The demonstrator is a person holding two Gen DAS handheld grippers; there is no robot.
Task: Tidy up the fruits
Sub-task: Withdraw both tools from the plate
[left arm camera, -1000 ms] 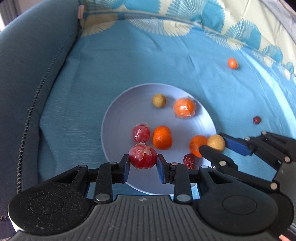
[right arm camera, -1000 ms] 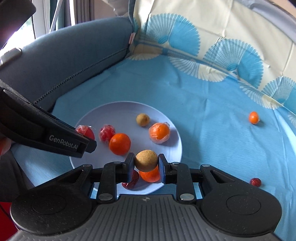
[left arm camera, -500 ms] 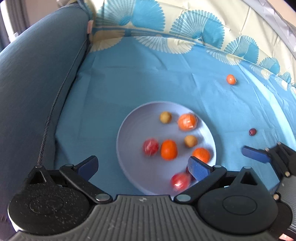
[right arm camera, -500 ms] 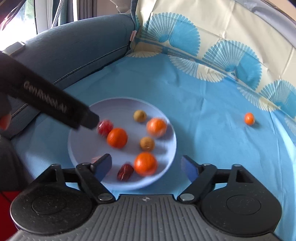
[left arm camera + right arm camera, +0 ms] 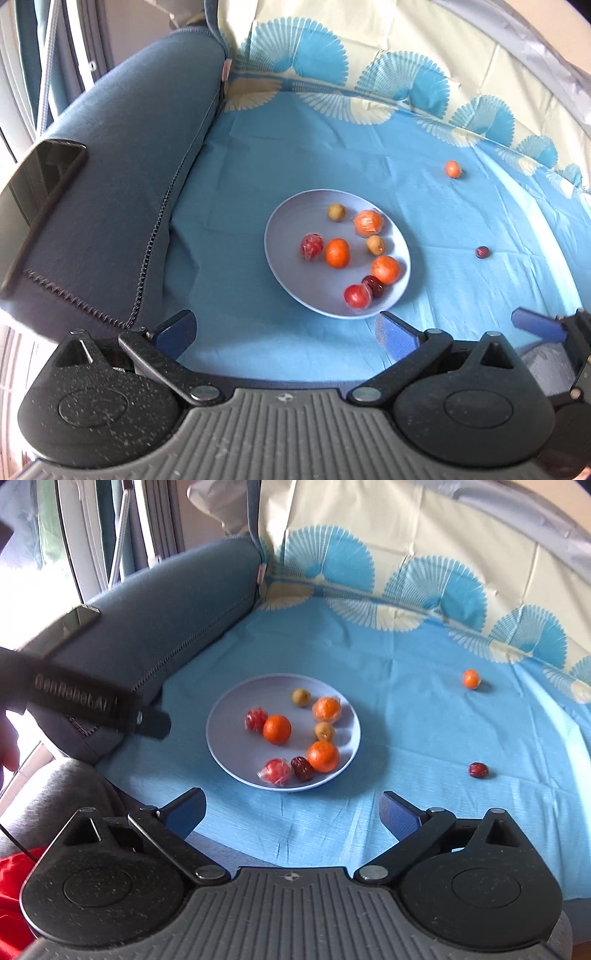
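A pale blue plate (image 5: 295, 221) (image 5: 229, 709) on the blue cloth holds several fruits: oranges (image 5: 337, 252) (image 5: 277, 729), two tan longans (image 5: 376, 245) (image 5: 324, 731), wrapped red fruits (image 5: 357, 295) (image 5: 275, 771) and a dark red date (image 5: 302, 768). A small orange (image 5: 452, 169) (image 5: 471, 678) and a red date (image 5: 482, 252) (image 5: 478, 770) lie on the cloth to the right. My left gripper (image 5: 284, 332) is open and empty, pulled back from the plate. My right gripper (image 5: 291, 812) is open and empty, near the plate's front edge.
A grey-blue sofa arm (image 5: 122, 177) (image 5: 166, 605) borders the cloth on the left. A cream cloth with blue fans (image 5: 388, 74) rises at the back. The left gripper's body (image 5: 81, 698) crosses the right wrist view at left. A window is at far left.
Both grippers opened and let their fruits go onto the plate: the left a wrapped red fruit, the right a longan. Both then drew back and up from the plate.
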